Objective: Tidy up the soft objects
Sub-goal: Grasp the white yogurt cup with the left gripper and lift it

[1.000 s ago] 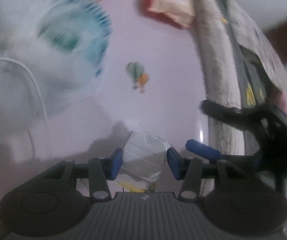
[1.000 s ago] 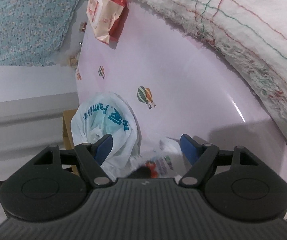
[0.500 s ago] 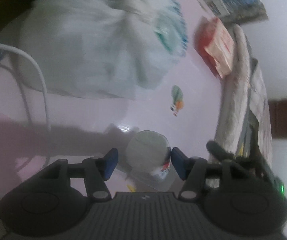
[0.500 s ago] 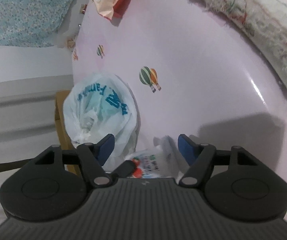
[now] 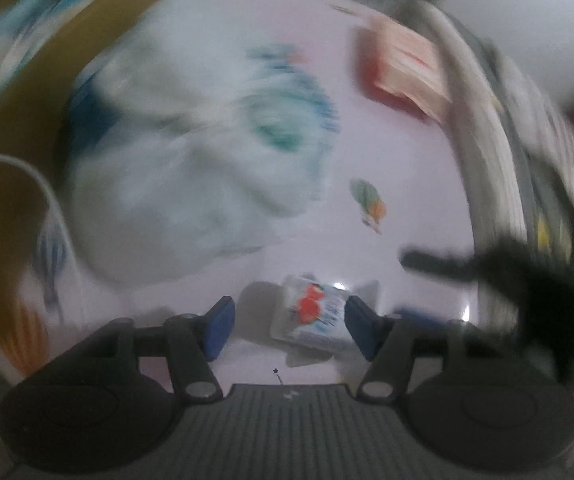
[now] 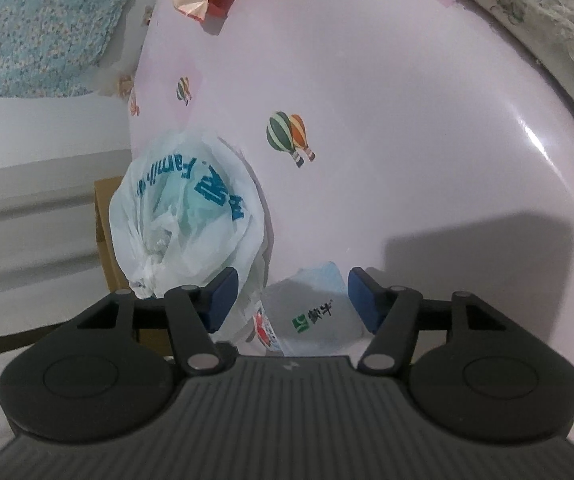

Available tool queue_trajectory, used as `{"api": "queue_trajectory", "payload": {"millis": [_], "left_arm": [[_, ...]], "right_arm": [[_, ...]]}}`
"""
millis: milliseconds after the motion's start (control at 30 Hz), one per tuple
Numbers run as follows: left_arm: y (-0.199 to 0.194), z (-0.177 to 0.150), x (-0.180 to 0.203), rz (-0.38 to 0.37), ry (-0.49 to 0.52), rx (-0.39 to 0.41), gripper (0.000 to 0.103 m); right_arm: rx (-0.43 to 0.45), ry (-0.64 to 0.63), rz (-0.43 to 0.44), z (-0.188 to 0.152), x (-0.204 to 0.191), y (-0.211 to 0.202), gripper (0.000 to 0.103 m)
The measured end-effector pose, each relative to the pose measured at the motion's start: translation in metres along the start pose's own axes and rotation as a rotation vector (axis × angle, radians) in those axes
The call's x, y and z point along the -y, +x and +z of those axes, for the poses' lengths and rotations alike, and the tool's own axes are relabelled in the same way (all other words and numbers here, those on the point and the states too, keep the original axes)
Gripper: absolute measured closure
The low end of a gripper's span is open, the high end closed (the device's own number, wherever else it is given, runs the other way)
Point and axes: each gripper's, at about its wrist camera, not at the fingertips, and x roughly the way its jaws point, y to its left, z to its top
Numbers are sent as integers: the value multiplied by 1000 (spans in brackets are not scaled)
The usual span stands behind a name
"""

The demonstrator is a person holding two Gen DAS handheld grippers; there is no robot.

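Since a moment ago our left gripper [image 5: 285, 322] has let go of the small tissue pack [image 5: 315, 318], which now lies on the pink tablecloth [image 6: 387, 100] between its spread blue pads. Our right gripper [image 6: 293, 300] gapes wide, holding nothing. Nearby, the knotted white plastic bag [image 6: 187, 216] holds contents we cannot identify.

pink tabletop [image 6: 387, 128] printed with hot-air balloons [image 6: 289, 136] | blue floral cloth [image 6: 39, 20] beyond its far edge | white cable [image 5: 43, 188] at left, blurred | brown box [image 6: 105, 232], possibly cardboard, beside the table
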Motion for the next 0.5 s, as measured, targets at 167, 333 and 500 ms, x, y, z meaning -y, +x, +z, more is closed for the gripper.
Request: {"api": "queue_trajectory", "payload": {"millis": [167,333,500], "left_arm": [[19,0,37,42,143,-75,22],[38,7,37,98,87,-110,22],[47,5,34,101,112,-114,40]], "right_arm": [[25,10,4,5,1,-4,41],[28,10,7,5,3,-6,41],[25,25,0,4,11,-6,41]]}}
